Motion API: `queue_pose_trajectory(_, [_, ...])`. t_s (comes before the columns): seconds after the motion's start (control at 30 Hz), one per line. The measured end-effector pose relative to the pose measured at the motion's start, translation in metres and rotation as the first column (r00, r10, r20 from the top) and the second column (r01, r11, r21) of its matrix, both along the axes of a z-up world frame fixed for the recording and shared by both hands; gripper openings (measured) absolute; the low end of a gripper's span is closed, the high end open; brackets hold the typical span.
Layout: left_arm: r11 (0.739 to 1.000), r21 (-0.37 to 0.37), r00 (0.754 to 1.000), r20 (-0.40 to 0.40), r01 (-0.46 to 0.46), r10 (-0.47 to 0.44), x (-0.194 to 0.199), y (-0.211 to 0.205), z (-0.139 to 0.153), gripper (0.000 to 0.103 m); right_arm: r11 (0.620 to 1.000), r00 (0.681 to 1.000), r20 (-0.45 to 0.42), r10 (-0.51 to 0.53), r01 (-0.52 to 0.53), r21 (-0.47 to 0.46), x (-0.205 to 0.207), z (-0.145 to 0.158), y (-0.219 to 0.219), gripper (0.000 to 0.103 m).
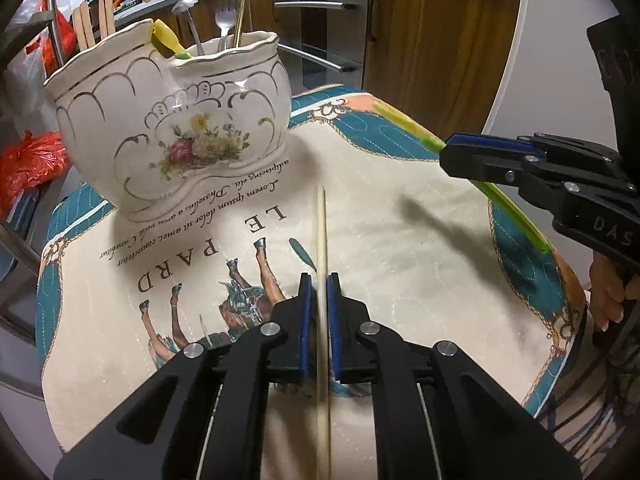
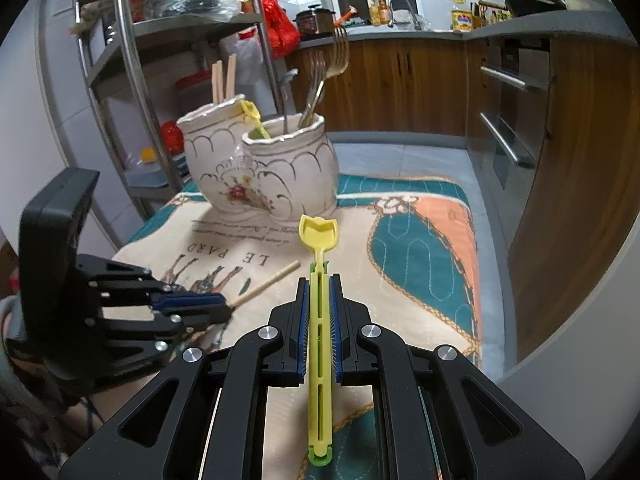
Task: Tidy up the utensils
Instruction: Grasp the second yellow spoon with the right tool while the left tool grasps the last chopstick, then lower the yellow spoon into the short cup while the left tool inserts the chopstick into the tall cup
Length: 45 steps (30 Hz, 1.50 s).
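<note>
— Right under our lens, the left gripper (image 1: pixel 319 292) has its jaws clamped on the wooden chopstick (image 1: pixel 321 232). Its shaft runs straight along the jaws and sticks out ahead, tip pointing toward the ceramic holder (image 1: pixel 172 128).

— And our other hand?

— Our right gripper (image 2: pixel 319 292) has its jaws closed on the yellow-green plastic utensil (image 2: pixel 319 320), again lengthwise, with the yellow scoop end (image 2: pixel 318 234) out in front. Both pieces look lifted off the printed mat (image 1: pixel 400 240), though we can't be sure from these views.

— Where do they go?

— We judge the holder is the target. It stands upright at the far side of the mat and has two compartments. From the right wrist view, the left one holds wooden sticks (image 2: pixel 224 78) and the right one holds forks (image 2: pixel 324 76). A yellow utensil (image 2: pixel 252 116) leans where the two meet; we can't tell which compartment it sits in.

— Which hand is nearer?

— Our left, we think: the holder lies ahead and to the left of its jaws, fairly near. The chopstick's long axis lies along the reach rather than upright, so we'd need to tip it steeper to drop it in among the sticks. The right-hand utensil waits off to the side, well apart from the holder.
</note>
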<state>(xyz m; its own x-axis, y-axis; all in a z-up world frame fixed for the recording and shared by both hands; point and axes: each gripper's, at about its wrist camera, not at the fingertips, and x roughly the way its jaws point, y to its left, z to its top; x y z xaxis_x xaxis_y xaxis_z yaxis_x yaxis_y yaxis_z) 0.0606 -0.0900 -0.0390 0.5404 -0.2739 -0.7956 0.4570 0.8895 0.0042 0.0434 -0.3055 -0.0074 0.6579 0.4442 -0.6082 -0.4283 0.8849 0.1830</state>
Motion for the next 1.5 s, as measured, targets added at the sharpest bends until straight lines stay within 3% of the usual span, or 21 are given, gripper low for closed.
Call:
queue_pose_trajectory(0.13, [0.999,-0.034,0.999,0.027,0.026,-0.025,-0.002,0.005,0.005,0.005,1.0,0.999,0.033,-0.006,0.005,0.024,-0.001,0.011,0.001,0.011])
queue_pose_trajectory(0.33, [0.991,-0.112,0.983,0.174,0.071,-0.051,-0.015,0.034,0.047,0.005,0.998,0.994,0.109,-0.027,0.02,0.065,0.009,0.037,0.003,0.011])
queue_pose_trajectory(0.47, [0.98,-0.198,0.96,0.28,0.038,0.019,-0.011,0.066,0.085,0.005,0.995,0.984,0.176,-0.028,0.012,0.095,0.022,0.06,0.011,0.011])
queue_pose_trajectory(0.6, [0.96,-0.279,0.92,0.381,0.02,0.092,0.005,0.089,0.119,0.005,0.99,0.973,0.233,-0.009,-0.024,0.138,0.044,0.078,0.028,0.011])
queue_pose_trajectory(0.83, [0.885,-0.464,0.875,0.442,0.035,0.197,0.062,0.118,0.157,0.005,0.955,0.966,0.257,-0.03,-0.049,0.293,0.091,0.092,0.039,0.011])
queue_pose_trajectory(0.93, [0.869,-0.495,0.844,0.47,0.011,0.258,0.081,0.12,0.162,0.005,0.929,0.961,0.272,-0.048,-0.058,0.367,0.112,0.09,0.04,0.011])
queue_pose_trajectory(1.0, [0.836,-0.549,0.835,0.468,0.018,0.29,0.097,0.121,0.162,0.005,0.915,0.967,0.251,-0.048,-0.058,0.399,0.125,0.084,0.043,0.011])
queue_pose_trajectory(1.07, [0.82,-0.572,0.823,0.473,0.015,0.315,0.107,0.12,0.16,0.005,0.904,0.972,0.232,-0.044,-0.061,0.424,0.135,0.079,0.047,0.011])
queue_pose_trajectory(1.27, [0.844,-0.537,0.771,0.53,-0.016,0.352,0.116,0.106,0.146,0.005,0.9,0.97,0.238,-0.044,-0.065,0.432,0.148,0.065,0.061,0.011])
queue_pose_trajectory(1.37, [0.853,-0.522,0.756,0.55,-0.02,0.354,0.113,0.104,0.137,0.005,0.917,0.961,0.272,-0.047,-0.067,0.394,0.144,0.06,0.067,0.011])
queue_pose_trajectory(1.5, [0.859,-0.512,0.756,0.555,-0.019,0.348,0.109,0.108,0.128,0.005,0.939,0.951,0.306,-0.056,-0.054,0.341,0.14,0.051,0.074,0.011])
